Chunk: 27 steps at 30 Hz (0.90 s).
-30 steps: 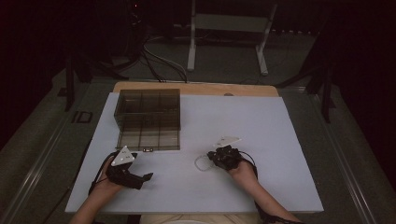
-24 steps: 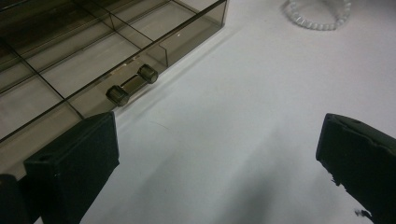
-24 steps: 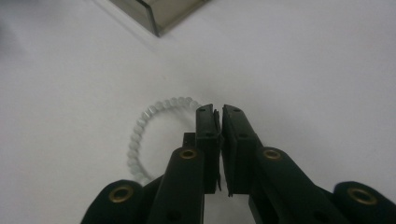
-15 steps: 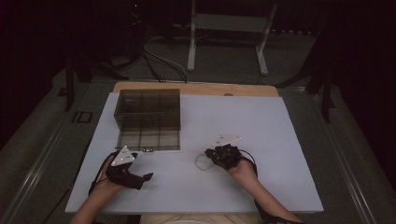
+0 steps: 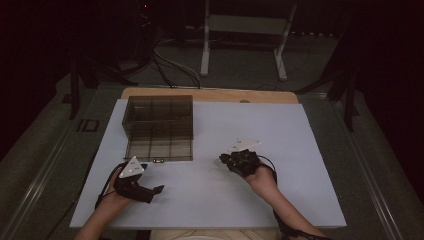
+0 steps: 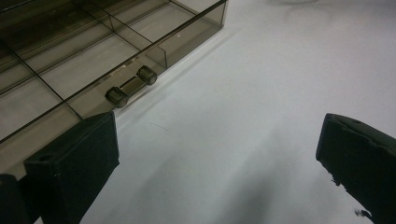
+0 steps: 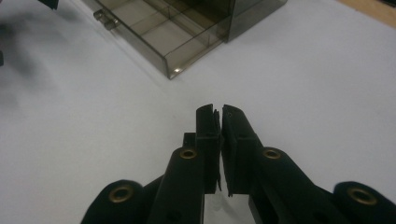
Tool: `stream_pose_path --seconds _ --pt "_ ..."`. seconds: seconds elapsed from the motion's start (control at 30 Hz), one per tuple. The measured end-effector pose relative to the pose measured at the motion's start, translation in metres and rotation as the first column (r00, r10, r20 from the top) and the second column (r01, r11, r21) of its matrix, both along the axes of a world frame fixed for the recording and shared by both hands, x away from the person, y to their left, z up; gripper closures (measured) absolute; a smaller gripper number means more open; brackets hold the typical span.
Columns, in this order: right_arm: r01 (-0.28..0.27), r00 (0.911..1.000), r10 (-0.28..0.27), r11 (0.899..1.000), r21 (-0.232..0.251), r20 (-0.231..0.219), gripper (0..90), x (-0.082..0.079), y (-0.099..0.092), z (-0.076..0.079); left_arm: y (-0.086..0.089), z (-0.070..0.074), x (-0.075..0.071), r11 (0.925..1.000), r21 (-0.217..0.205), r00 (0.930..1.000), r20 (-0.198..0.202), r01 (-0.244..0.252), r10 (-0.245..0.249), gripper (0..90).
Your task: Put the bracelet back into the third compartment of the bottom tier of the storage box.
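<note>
Right gripper view: your right gripper (image 7: 220,116) is keeping its jaws pressed together, nothing visibly between them; smoky clear compartment box (image 7: 187,28) is lying ahead, well apart.

A white sheet (image 5: 300,150) covers the table (image 5: 210,94), whose bare wooden edge peeks out at the far side. On the sheet lies a smoky clear compartment box (image 5: 159,127), its latch (image 6: 131,86) just ahead of the left jaws and well ahead-left of the right jaws.
</note>
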State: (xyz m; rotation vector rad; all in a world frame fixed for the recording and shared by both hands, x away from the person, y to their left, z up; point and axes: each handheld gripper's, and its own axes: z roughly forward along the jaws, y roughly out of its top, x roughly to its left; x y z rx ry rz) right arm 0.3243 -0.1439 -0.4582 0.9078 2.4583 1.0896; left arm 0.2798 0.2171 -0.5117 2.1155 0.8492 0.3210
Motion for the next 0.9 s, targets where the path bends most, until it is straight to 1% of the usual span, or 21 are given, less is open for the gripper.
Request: stream_pose_path --seconds 0.07,0.27,0.4,0.53,0.67,0.77,0.9 --pt "0.0 0.9999 0.0 1.0 -0.002 0.011 85.8 0.001 0.0 0.004 0.0 0.0 0.0 1.0 0.001 1.0 0.0 0.002 -0.002 0.7" --pt "-0.001 0.9997 0.001 1.0 0.004 0.024 85.8 0.003 0.001 0.013 -0.001 0.0 0.0 1.0 0.002 1.0 0.004 0.005 -0.005 0.7" --pt "-0.012 0.9994 0.012 1.0 0.006 0.031 85.8 0.004 0.002 0.017 0.0 0.0 0.0 1.0 0.0 1.0 0.002 0.002 -0.002 0.7" --pt "-0.011 0.9988 0.01 1.0 0.013 0.047 85.8 0.007 0.004 0.024 -0.001 0.0 0.0 1.0 -0.005 1.0 0.004 0.003 -0.003 0.7" --pt "-0.012 0.998 0.01 1.0 0.017 0.062 85.8 0.01 0.006 0.03 0.0 0.0 0.0 1.0 -0.002 1.0 0.004 0.004 -0.004 0.7" --pt "-0.016 0.998 0.015 1.0 0.021 0.061 85.8 0.011 0.007 0.032 0.0 0.0 0.0 1.0 -0.003 1.0 0.004 0.003 -0.003 0.7" --pt "-0.022 0.9973 0.02 1.0 0.019 0.071 85.8 0.014 0.011 0.037 0.0 0.0 0.0 1.0 -0.005 1.0 0.004 0.001 -0.001 0.7"
